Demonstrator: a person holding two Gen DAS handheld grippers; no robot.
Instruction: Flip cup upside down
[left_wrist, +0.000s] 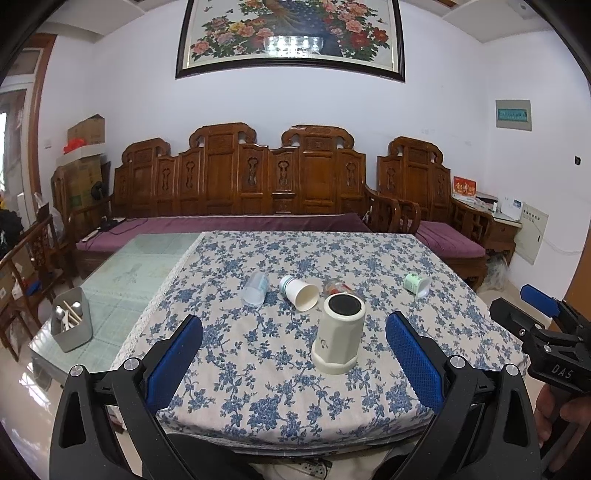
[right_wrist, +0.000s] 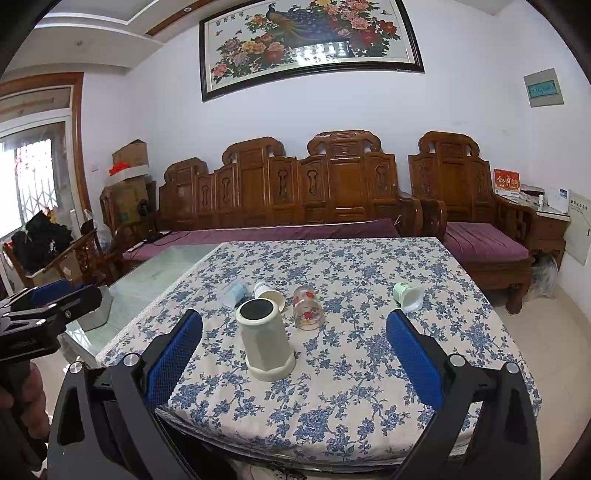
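Observation:
A cream faceted cup (left_wrist: 340, 334) stands upside down on the flowered tablecloth, its black base up; it also shows in the right wrist view (right_wrist: 265, 341). Behind it several cups lie on their sides: a clear bluish plastic cup (left_wrist: 255, 288) (right_wrist: 233, 292), a white paper cup (left_wrist: 300, 292) (right_wrist: 269, 293), a glass with red flowers (right_wrist: 307, 307) (left_wrist: 334, 286), and a green-and-white cup (left_wrist: 417, 285) (right_wrist: 407, 295). My left gripper (left_wrist: 294, 349) is open and empty, near the table's front edge. My right gripper (right_wrist: 294, 349) is open and empty, also back from the cups.
The tablecloth (left_wrist: 332, 387) covers the right part of a glass-topped table (left_wrist: 140, 266). A metal holder with chopsticks (left_wrist: 71, 325) stands at the left edge. A carved wooden sofa (left_wrist: 240, 184) with purple cushions runs behind the table.

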